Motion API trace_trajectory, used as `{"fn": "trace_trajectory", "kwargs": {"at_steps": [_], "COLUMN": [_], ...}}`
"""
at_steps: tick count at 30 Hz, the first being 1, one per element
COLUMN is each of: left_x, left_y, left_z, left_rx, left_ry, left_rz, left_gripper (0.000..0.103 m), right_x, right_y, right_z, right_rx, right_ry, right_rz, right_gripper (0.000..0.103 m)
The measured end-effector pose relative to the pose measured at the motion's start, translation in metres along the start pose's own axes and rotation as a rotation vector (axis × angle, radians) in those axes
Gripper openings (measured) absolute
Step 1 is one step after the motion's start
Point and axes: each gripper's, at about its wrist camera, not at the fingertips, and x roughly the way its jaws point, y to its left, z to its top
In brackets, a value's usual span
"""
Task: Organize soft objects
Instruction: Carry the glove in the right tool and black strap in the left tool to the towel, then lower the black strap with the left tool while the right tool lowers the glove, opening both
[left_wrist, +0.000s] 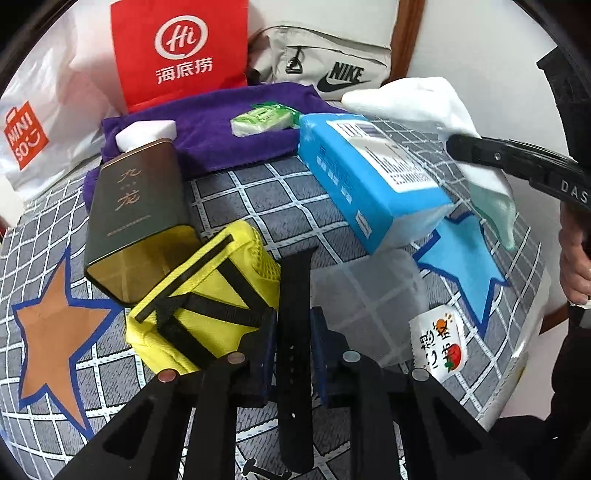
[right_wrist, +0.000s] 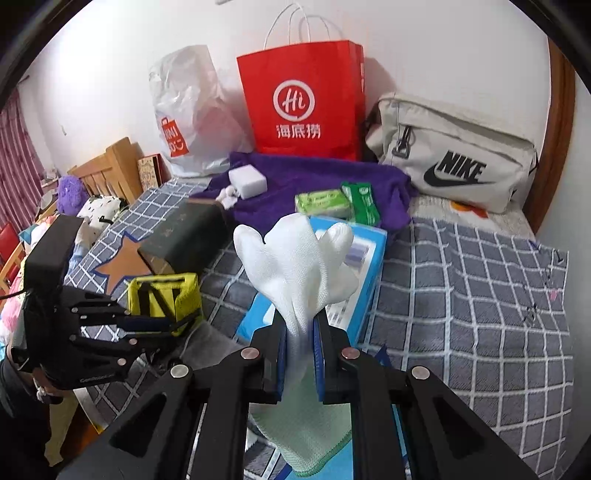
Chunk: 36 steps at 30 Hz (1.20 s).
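A black watch strap (left_wrist: 295, 280) runs lengthwise between the blue pads of my left gripper (left_wrist: 294, 325), which is shut on its edges just above the checked bed cover (left_wrist: 258, 206). A yellow pouch (left_wrist: 207, 295) with black straps lies right beside the left finger. My right gripper (right_wrist: 300, 325) is shut on a white knit glove (right_wrist: 295, 258) with a pale green cuff; the glove's fingers stick up above the jaws, over a blue box (right_wrist: 369, 251). In the left wrist view the right gripper (left_wrist: 458, 147) and the glove (left_wrist: 406, 99) are at the upper right.
A dark tin (left_wrist: 136, 206) stands behind the pouch. A purple towel (left_wrist: 229, 136) carries green tissue packs (left_wrist: 262, 120) and a white block (left_wrist: 147, 134). Red bag (right_wrist: 303, 107), white plastic bag (right_wrist: 184, 110) and beige Nike bag (right_wrist: 454, 155) line the wall. Snack packet (left_wrist: 439, 343) lies right.
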Motion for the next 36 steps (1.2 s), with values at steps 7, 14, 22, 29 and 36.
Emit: {"fn": "trace_trajectory", "kwargs": {"at_steps": [7,14,22,29,36], "left_x": [-0.002,-0.019,-0.039,-0.045,-0.046], "left_y": [0.003,0.008,0.023,0.048,0.068], "left_z": [0.003,0.004,0.020,0.050,0.081], "left_rx": [-0.023,-0.050,-0.081,-0.136,-0.158], "left_ry": [0.000,-0.028,-0.083,-0.126,-0.163], "left_rz": [-0.014,-0.037,0.011,0.054,0.088], "left_gripper": [0.017,0.017,0.017,0.017,0.017], "right_x": [0.002,0.003,0.006,0.012,0.022], "right_y": [0.000,0.011,0.017,0.007,-0.004], "right_z": [0.025,0.037,0.049,0.065,0.092], "right_rx": [-0.031,-0.060,-0.074,-0.045,-0.032], "right_ry": [-0.028,-0.042,-0.049,-0.045,-0.054], "right_rz": [-0.007,0.007,0.013,-0.013,-0.031], "right_gripper": [0.012,0.012,0.012,0.012,0.012]}}
